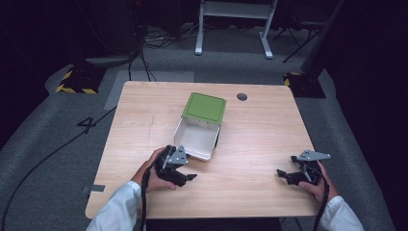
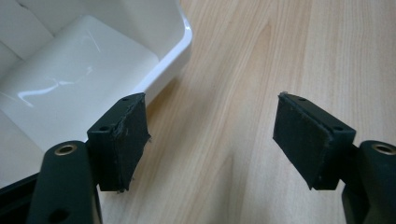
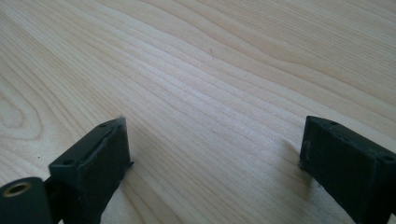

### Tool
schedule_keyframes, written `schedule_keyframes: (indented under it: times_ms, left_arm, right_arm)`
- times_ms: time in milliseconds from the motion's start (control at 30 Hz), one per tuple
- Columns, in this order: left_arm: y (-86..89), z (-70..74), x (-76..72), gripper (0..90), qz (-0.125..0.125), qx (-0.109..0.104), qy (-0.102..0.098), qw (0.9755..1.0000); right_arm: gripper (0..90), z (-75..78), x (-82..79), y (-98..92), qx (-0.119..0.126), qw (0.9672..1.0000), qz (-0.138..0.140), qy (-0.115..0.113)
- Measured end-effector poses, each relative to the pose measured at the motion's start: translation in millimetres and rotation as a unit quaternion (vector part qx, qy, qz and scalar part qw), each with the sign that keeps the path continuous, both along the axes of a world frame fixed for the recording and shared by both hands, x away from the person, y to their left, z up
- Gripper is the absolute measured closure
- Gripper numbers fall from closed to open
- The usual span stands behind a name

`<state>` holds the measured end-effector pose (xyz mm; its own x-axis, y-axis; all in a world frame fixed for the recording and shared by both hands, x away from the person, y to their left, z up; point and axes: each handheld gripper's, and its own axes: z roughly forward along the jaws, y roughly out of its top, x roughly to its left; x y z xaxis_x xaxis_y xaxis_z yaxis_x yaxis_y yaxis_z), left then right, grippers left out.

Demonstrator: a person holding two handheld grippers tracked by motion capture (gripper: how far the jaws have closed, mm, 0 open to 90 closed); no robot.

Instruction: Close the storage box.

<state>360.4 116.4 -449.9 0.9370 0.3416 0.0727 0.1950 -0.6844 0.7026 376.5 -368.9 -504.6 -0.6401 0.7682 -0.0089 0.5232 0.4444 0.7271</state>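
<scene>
I count one table [image 1: 250,144] in front of me, light wood, with one dark round hole [image 1: 242,96] near its far edge. On it I see one box [image 1: 196,139], white, lying open, and one green lid [image 1: 205,108] attached at its far side. I have two grippers: the left [image 1: 185,174] and the right [image 1: 284,174], each with two black jaws and one grey plate on top, so four jaws and two plates. Two hands hold them, with two white sleeves below. On the floor I count two yellow-and-black striped bases [image 1: 79,79], one white frame [image 1: 235,24] with two feet, and one painted "4" [image 1: 86,123].
</scene>
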Motion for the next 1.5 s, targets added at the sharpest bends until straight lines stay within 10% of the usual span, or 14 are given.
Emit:
schedule_keyframes:
  times_ms: [867, 1500]
  left_arm:
    - [-33.9, -9.1, 38.6, 32.6, -0.01, 0.027, 0.011, 0.9995]
    - [-52.4, -16.0, 49.9, 59.6, -0.029, 0.074, -0.01, 0.9968]
  right_arm:
    - [8.3, 0.0, 0.0, 0.0, 0.0, 1.0, 0.0, 0.0]
    - [8.3, 0.0, 0.0, 0.0, 0.0, 1.0, 0.0, 0.0]
